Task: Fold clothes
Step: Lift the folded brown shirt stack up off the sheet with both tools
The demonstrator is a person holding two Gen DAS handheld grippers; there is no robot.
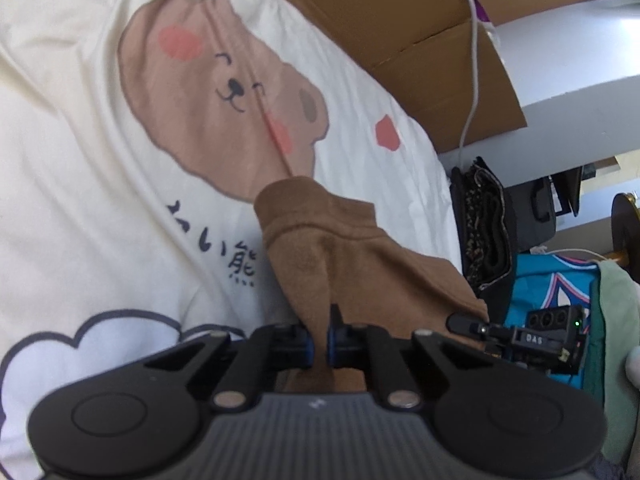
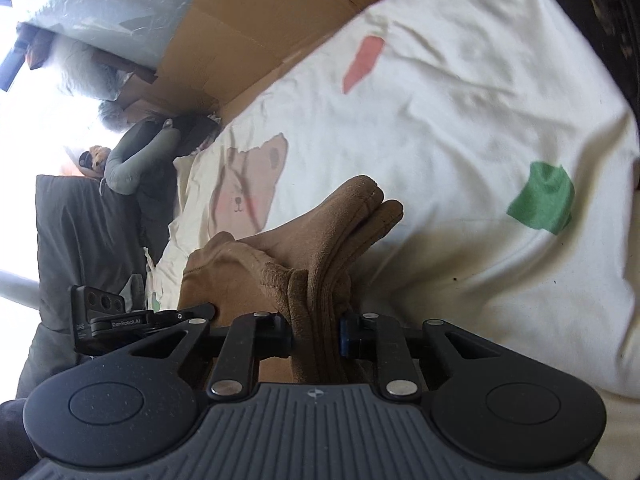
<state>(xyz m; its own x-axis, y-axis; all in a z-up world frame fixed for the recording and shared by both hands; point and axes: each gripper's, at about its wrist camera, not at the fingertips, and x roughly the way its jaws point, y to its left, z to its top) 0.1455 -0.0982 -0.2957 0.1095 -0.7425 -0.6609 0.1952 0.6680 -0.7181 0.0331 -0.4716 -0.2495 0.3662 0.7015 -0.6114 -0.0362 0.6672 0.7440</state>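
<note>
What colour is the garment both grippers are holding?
Plain tan-brown garment, no print; it shows best in the left wrist view, against the cream bear-print sheet.

Soft daylight, perhaps slight edge blur

Cream bedsheet point(image 1: 80, 160) w/ bear print is covering the bed; a green patch point(image 2: 542, 198) is showing on it in right wrist view. Flattened cardboard point(image 1: 420, 32) is lying along the bed's far edge, white cable point(image 1: 474, 60) trailing over it. Strong daylight is washing out the upper left of right wrist view. Dark bag point(image 1: 486, 232) is sitting beside the bed, teal fabric point(image 1: 548, 288) next to it.
</note>
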